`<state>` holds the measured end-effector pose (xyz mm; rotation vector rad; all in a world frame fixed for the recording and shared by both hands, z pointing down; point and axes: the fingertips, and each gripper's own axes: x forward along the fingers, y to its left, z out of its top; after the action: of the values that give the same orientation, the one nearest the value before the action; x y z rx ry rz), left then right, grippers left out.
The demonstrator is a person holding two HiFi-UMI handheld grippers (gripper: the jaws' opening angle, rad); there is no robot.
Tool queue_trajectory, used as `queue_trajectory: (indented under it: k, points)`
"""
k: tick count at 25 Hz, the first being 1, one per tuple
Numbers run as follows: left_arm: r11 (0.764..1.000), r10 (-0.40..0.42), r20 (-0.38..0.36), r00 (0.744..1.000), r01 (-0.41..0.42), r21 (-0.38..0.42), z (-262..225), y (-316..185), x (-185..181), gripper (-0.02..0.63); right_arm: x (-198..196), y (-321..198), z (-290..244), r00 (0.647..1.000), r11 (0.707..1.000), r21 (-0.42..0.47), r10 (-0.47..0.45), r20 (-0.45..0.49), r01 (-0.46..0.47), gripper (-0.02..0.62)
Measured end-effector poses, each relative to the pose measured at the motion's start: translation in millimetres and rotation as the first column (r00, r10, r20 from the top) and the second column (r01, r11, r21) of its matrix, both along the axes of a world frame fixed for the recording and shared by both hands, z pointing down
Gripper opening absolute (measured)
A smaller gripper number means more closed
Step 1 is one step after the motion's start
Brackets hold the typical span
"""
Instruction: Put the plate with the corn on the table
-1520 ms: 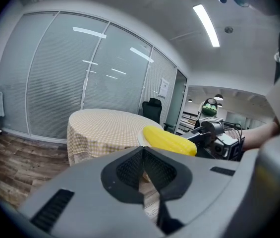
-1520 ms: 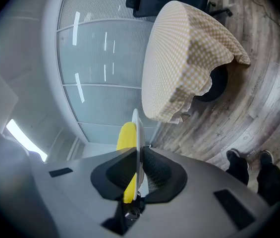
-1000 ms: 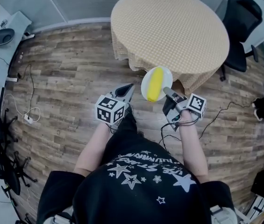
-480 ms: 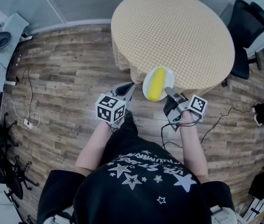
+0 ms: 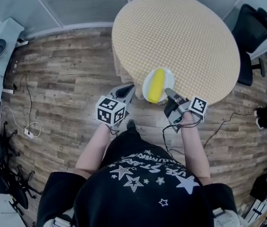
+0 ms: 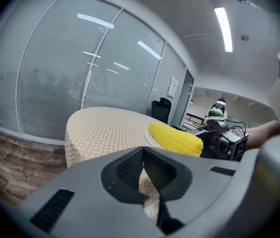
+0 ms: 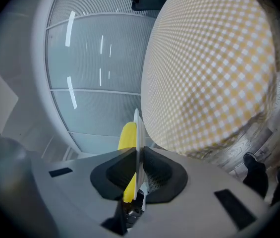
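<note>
The right tool (image 5: pixel 168 91) clamps the plate (image 5: pixel 168 75) with corn (image 5: pixel 156 85), now over the surface's (image 5: pixel 180 37) lower edge. The left tool (image 5: pixel 130 88) has its jaws together.

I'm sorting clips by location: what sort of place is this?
Probably an office or lab room, not a home: blinded glass partition walls, a black office chair beside the round checked-cloth table, and cables trailing over the wood-look floor.
</note>
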<state>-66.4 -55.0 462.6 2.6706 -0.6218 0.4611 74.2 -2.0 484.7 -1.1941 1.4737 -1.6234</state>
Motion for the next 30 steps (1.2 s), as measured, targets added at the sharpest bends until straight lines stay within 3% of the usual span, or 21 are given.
queue_trajectory:
  k: [8, 16, 21, 30]
  points:
    - [0.999, 0.039, -0.009, 0.999, -0.039, -0.028, 5, -65, 6, 0.008, 2, -59, -5, 1.0, 1.0, 0.017, 0.014, 0.015, -0.014, 0.041]
    - [0.997, 0.061, -0.007, 0.998, -0.061, -0.052, 15, -100, 16, 0.008, 5, -86, -5, 1.0, 1.0, 0.022, 0.004, 0.016, -0.004, 0.042]
    - [0.998, 0.039, 0.012, 0.999, -0.038, -0.054, 18, -102, 28, 0.008, 18, -95, -3, 0.999, 0.999, 0.016, -0.028, 0.026, 0.028, 0.041]
    - [0.997, -0.079, 0.032, 0.996, 0.08, -0.016, 7, -107, 48, 0.008, 45, -121, -1, 0.99, 0.989, 0.031, -0.144, 0.014, 0.143, 0.042]
